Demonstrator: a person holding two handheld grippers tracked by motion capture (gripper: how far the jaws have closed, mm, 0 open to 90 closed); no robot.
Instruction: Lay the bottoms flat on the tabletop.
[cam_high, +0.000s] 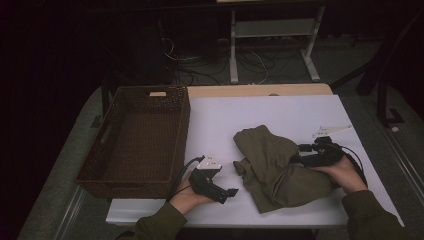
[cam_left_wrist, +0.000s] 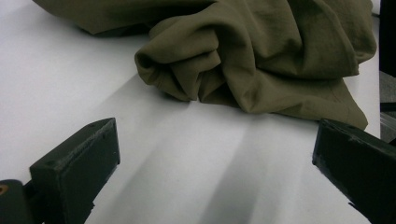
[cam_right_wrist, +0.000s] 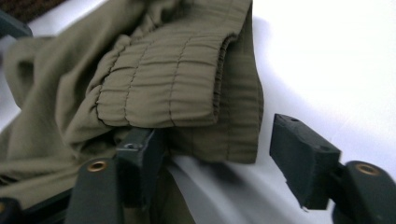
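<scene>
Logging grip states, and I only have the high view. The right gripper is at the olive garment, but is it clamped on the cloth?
Observer: No. In the right gripper view, the right gripper has its jaws open. One is tucked under the gathered waistband of the garment, and the other is over bare table beside the cloth.
Operator: And the left gripper?
Observer: The left gripper view shows its jaws wide apart with white table between them. The garment lies ahead, untouched.
</scene>
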